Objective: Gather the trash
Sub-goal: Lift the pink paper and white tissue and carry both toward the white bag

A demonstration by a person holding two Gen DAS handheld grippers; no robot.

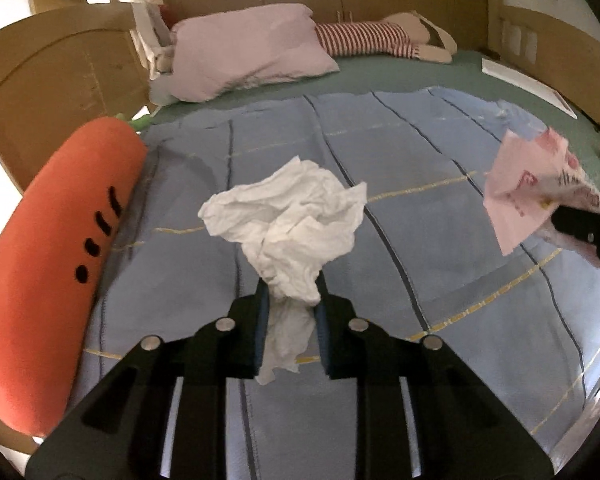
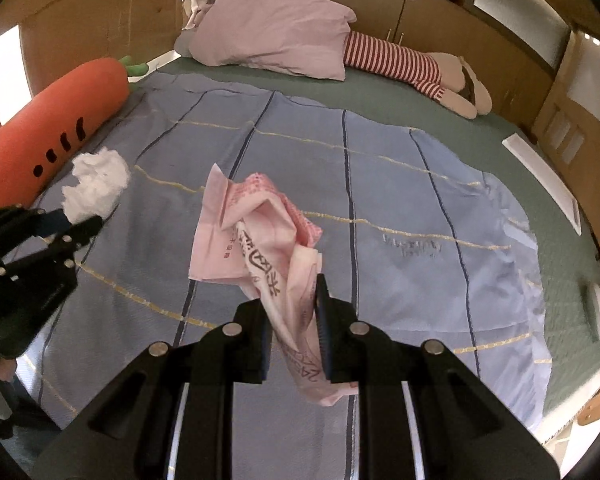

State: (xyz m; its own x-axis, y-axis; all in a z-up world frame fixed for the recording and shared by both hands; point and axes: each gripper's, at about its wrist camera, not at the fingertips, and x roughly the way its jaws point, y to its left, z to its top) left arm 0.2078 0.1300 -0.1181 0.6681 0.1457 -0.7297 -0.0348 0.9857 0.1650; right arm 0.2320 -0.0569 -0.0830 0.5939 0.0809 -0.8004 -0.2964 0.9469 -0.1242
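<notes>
Pickup step looks done on both sides, judging by the lift. Left to right: one carrot plush (image 1: pixel 56 248) along the bed edge; left gripper (image 1: pixel 290 300) clamped on one crumpled white tissue (image 1: pixel 288 224), held above the blue blanket (image 1: pixel 420 264); right gripper (image 2: pixel 294 312) closed on one pink printed wrapper (image 2: pixel 256 236), also off the bed. One pink pillow (image 1: pixel 248 56), one striped doll (image 1: pixel 380 38) at the head. Next: carry both to a bin, none visible here. No other trash seen.
</notes>
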